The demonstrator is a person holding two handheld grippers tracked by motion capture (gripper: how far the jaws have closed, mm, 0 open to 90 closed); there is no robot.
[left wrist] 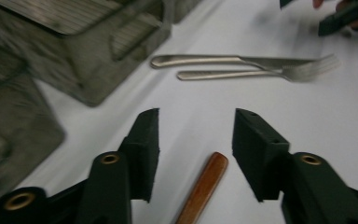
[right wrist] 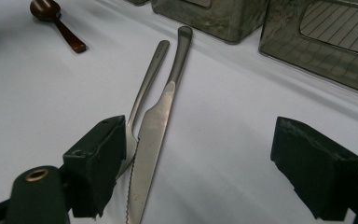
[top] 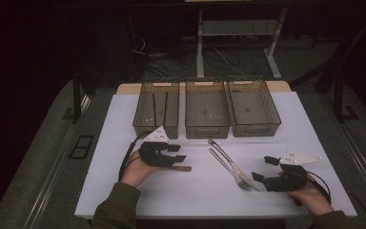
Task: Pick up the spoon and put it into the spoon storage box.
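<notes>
Left gripper [left wrist: 196, 140] jaws apart, wooden spoon [left wrist: 204, 186] lying free on the tabletop [top: 124, 191] between them, just released or lined up for pickup. Right gripper [right wrist: 198, 163] jaws wide, near the knife [right wrist: 154, 135] and fork [right wrist: 147, 88], right of the spoon, holding nothing.

Blk grippers w/ grey plates, brass screws, olive sleeves [top: 119, 205]

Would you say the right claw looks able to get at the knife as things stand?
Probably yes. The right claw stands open just short of the knife, with bare table between. The fork lies against the knife, so both might get pinched together.
</notes>
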